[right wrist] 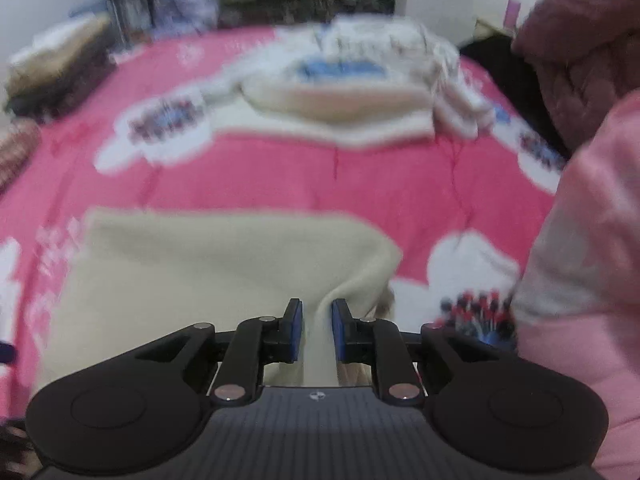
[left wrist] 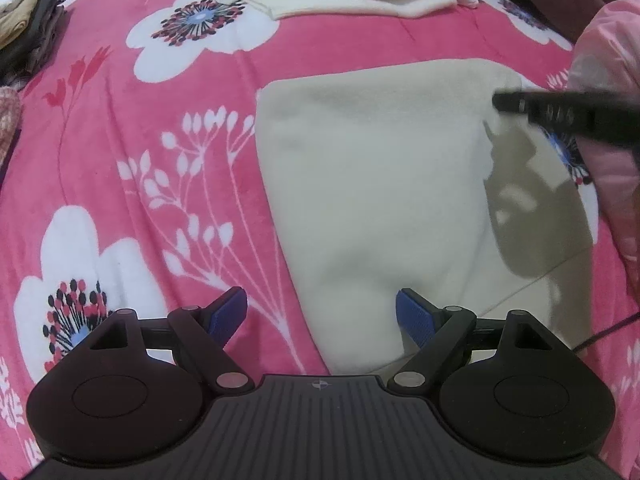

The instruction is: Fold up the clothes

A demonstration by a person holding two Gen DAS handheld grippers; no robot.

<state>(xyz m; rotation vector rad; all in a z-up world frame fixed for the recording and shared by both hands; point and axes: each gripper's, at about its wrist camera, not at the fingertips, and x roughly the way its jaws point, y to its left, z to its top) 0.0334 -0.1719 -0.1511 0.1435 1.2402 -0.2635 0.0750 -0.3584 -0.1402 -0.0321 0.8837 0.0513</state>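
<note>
The right gripper point(right wrist: 317, 330) pinches the soft cream fleece cloth point(right wrist: 208, 264); the left gripper point(left wrist: 320, 316) is spread wide. A small pinch might slip and spoil the fold.

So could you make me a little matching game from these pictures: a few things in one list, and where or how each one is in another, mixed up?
Things:
1. left gripper
2. right gripper
3. cream garment
4. stack of folded clothes

States or places:
A. pinching a raised fold of cloth
B. at the far left edge of the bed
C. jaws wide apart, nothing held
D. lying flat on the pink floral blanket

Pairs: 1-C, 2-A, 3-D, 4-B
</note>
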